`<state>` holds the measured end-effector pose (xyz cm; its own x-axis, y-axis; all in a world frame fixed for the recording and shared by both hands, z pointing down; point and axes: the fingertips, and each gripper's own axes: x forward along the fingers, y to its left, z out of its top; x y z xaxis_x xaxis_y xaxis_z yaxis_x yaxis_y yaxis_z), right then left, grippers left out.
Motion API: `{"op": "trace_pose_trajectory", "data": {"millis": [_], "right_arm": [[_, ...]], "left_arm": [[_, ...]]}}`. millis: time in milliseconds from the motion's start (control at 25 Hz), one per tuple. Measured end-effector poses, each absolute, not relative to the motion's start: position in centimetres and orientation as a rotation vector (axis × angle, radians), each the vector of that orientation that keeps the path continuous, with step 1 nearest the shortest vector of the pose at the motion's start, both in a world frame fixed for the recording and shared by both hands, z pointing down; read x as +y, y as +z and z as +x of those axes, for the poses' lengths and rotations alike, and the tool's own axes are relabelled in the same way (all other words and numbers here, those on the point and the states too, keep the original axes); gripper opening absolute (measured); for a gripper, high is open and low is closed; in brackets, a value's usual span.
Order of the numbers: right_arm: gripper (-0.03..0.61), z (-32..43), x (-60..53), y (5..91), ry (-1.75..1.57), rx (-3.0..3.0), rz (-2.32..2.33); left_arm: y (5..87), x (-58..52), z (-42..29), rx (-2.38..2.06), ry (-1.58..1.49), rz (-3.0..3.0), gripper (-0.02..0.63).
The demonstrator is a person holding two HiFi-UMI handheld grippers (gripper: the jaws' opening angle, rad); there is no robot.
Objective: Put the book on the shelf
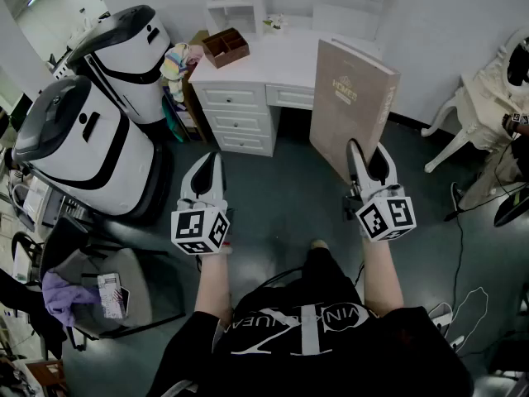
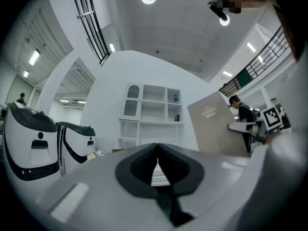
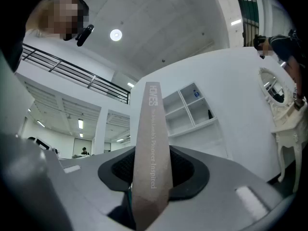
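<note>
Forearms extended forward | left tool (image 1: pixel 212 160) closed, empty | right tool (image 1: pixel 369 154) clamps upright book (image 1: pixel 351 98)

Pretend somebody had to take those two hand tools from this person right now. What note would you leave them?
Right gripper: fingers shut on the spine of the book, holding it upright in the air in front of the white desk.
Left gripper: shut and empty, held level beside it.
Shelf: the white unit standing on the desk, against the wall.
Done: the book is picked up.
Left: carry it up to the shelf, stand it in a compartment, then let go.
</note>
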<state>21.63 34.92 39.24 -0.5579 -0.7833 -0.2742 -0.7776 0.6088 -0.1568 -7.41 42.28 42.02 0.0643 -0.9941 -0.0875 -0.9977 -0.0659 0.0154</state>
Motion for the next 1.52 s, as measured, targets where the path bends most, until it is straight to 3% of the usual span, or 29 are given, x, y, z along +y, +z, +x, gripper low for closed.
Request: {"op": "trace_pose_trajectory", "data": {"millis": [640, 1520], "right_arm": [[0.176, 23.2, 33.9, 40.4, -0.059, 2.477, -1.309], [0.176, 19.4, 7.4, 40.5, -0.127, 2.474, -1.224]], "left_arm": [[44.0, 40.4, -7.9, 2.122, 0.125, -2.301, 0.000], [42.5, 15.0, -10.5, 2.132, 0.069, -2.271, 0.000]]}}
